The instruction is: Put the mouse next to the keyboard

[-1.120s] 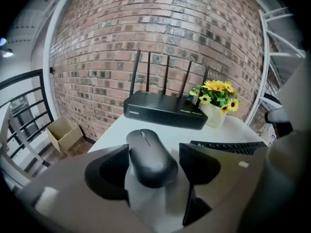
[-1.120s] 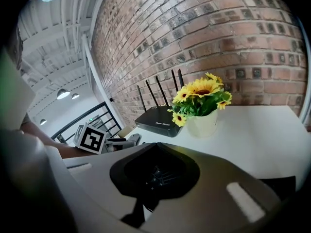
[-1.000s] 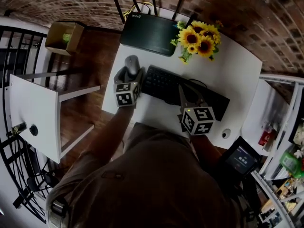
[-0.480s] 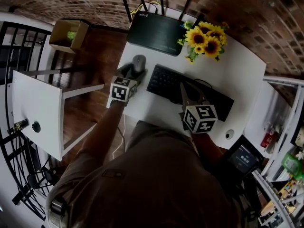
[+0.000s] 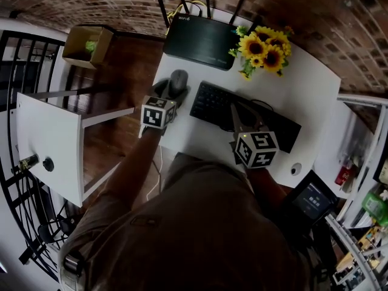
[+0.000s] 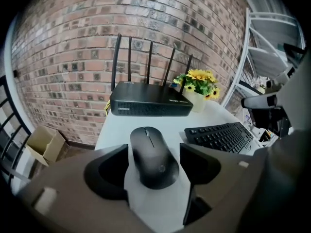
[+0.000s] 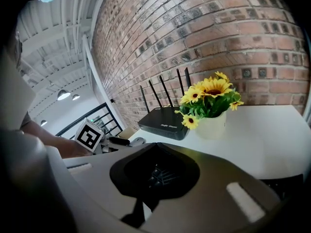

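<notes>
Mouse (image 6: 153, 158) lies flat on the white table (image 5: 206, 143) near its left edge, between the parted jaws of the left gripper (image 5: 172, 88). A thin strip of tabletop shows on either side of it. Just to its right sits the black keyboard (image 5: 209, 105), close but apart. Behind them stands a black router (image 5: 200, 38), with potted sunflowers (image 5: 264, 44) to its right. The right gripper (image 5: 233, 109) hovers over the keyboard, jaws closed together with nothing between them.
</notes>
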Demonstrator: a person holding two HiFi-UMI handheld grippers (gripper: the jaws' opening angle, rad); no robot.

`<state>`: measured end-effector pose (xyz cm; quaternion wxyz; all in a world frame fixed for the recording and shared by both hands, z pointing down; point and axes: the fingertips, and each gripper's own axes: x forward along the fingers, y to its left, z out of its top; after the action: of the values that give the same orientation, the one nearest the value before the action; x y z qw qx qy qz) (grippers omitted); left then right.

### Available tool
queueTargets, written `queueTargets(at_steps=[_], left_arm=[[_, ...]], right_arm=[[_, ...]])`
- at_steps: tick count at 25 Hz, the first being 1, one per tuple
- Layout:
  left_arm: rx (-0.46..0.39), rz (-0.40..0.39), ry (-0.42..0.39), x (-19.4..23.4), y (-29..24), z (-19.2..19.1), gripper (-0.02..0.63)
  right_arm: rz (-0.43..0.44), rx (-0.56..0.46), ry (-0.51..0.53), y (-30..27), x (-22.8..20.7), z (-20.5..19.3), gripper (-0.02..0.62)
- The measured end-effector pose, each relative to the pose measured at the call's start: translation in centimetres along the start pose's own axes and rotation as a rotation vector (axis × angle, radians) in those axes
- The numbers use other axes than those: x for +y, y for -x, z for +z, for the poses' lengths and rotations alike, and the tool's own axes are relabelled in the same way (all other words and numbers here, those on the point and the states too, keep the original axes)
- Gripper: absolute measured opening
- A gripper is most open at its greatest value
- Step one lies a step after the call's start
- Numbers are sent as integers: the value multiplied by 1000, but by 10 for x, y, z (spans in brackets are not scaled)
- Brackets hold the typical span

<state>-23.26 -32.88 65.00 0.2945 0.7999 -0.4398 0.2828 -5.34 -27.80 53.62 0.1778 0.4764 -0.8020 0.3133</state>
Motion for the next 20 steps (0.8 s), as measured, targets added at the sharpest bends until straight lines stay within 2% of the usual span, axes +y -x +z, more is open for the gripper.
queueTargets(at_steps=[6, 10, 13, 20], left_arm=[[-3, 73, 43, 3, -13, 14, 316], [35, 112, 40, 4, -20, 22, 315], [75, 132, 65, 9, -27, 13, 314], [79, 183, 33, 13, -25, 13, 302]], right_arm=[[-10, 1, -2, -1, -1, 1, 12], [-16, -4, -7, -1, -3, 2, 11], [-23, -6, -12, 0, -5, 2, 11], [-26, -9, -20, -1, -8, 4, 11]])
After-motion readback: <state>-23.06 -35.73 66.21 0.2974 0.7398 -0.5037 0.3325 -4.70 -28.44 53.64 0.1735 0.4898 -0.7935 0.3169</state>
